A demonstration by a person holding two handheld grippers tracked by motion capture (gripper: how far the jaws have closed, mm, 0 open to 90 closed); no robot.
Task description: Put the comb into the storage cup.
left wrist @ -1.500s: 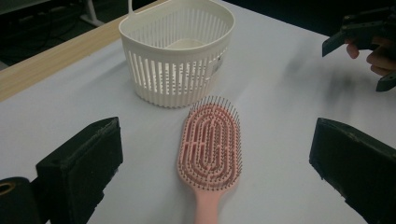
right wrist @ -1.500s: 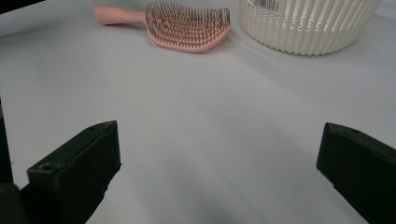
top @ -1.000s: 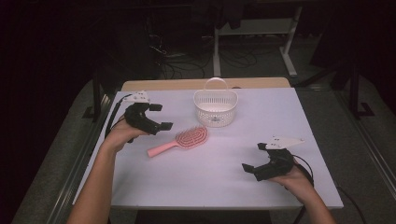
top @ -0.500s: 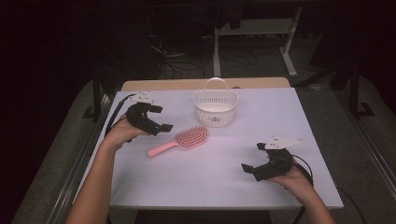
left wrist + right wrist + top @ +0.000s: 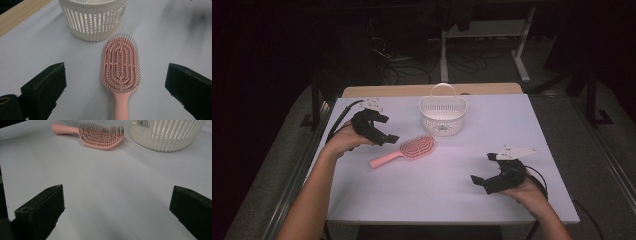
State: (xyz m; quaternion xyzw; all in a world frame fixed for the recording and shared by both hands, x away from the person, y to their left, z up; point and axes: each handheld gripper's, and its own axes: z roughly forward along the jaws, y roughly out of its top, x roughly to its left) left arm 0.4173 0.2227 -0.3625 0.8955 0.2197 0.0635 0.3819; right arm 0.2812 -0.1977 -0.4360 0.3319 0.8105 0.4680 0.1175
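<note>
On table (image 5: 512,120), pink hairbrush (image 5: 404,151) lies bristles-up just in front of white basket (image 5: 443,116), left gripper (image 5: 379,131) spread wide beside its handle, right gripper (image 5: 484,172) also released and well apart; risk: jaws pinching bristled head could slip.

Two bare forearms without sleeves are seen, each hand fitted with a black, blocky two-jaw tool: the left gripper (image 5: 384,135) and the right gripper (image 5: 486,175) are each topped by a pale grey three-cornered plate and trailed by a black cable.
</note>
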